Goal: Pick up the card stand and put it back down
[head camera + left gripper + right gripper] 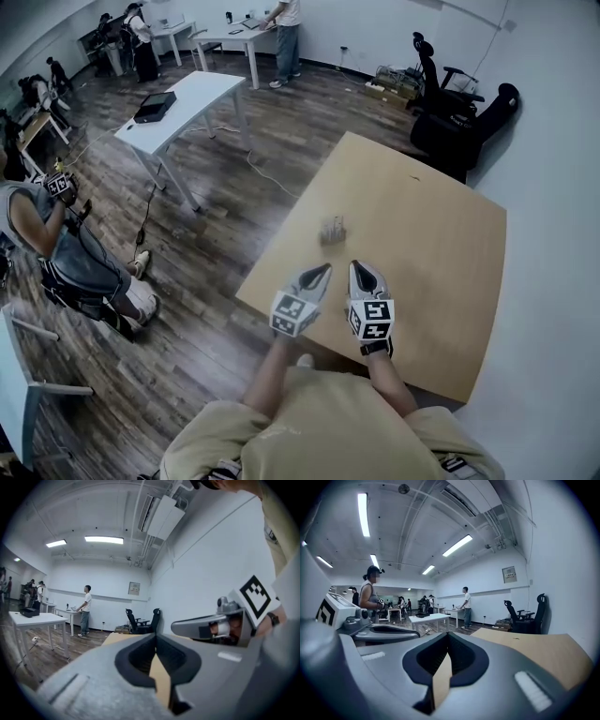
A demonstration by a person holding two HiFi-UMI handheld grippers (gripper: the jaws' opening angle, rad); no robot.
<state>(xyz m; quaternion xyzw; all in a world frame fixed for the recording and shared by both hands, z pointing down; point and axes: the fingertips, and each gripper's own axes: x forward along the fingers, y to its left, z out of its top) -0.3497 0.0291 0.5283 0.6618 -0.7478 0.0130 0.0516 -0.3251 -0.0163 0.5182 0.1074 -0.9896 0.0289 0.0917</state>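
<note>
Card stand (332, 228) is in neither claw: your left gripper (324, 270) and right gripper (357, 268) are both closed tight and empty, held over the table (441, 281). It stands just beyond them; reach in closed like that and you could knock it over

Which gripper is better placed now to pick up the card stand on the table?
Probably left, by a little. The left gripper points almost straight at the card stand; the right gripper aims past its side. Both have shut, empty jaws and must open first.
</note>
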